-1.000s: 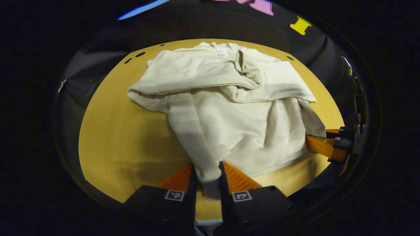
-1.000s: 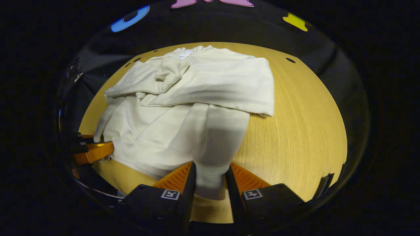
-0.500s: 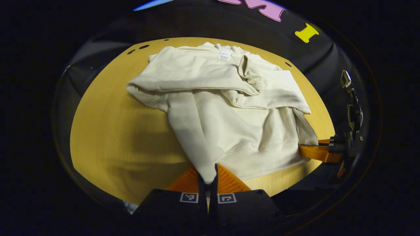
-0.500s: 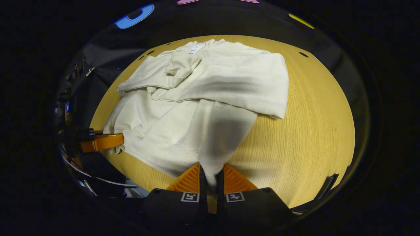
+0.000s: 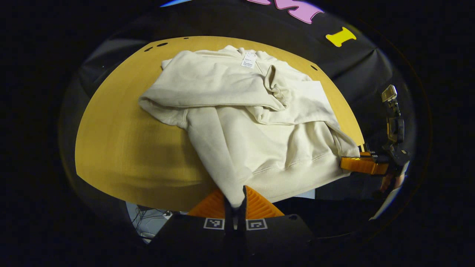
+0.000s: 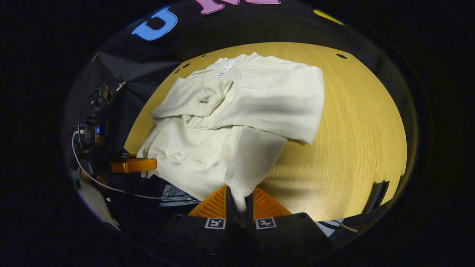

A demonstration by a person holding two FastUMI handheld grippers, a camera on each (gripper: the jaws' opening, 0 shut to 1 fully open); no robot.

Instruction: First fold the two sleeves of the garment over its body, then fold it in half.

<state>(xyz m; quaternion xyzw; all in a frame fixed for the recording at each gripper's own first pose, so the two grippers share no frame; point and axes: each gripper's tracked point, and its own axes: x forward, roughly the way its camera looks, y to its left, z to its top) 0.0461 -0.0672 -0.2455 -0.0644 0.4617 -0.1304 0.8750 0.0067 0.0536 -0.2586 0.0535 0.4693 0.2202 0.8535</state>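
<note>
A cream sweatshirt (image 5: 237, 111) lies on the round wooden table (image 5: 118, 141), both sleeves folded across its chest and a white label at the collar on the far side. My left gripper (image 5: 234, 202) is shut on the hem's left corner, lifted over the table's near edge. In the right gripper view the sweatshirt (image 6: 252, 107) spreads the same way, and my right gripper (image 6: 239, 202) is shut on the hem's right corner. Each view shows the other gripper off to the side, the right gripper (image 5: 362, 164) and the left gripper (image 6: 135, 165), holding the hem.
Bare table (image 6: 352, 141) lies to the right of the garment and also to its left. Small holes mark the far rim of the table. Cables and floor show below the table's near edge (image 6: 174, 191). Black cloth surrounds the table.
Both grippers closed on the hem corners a second ago, then lifted and drew back toward the table's near edge. The hem now hangs raised between them.
</note>
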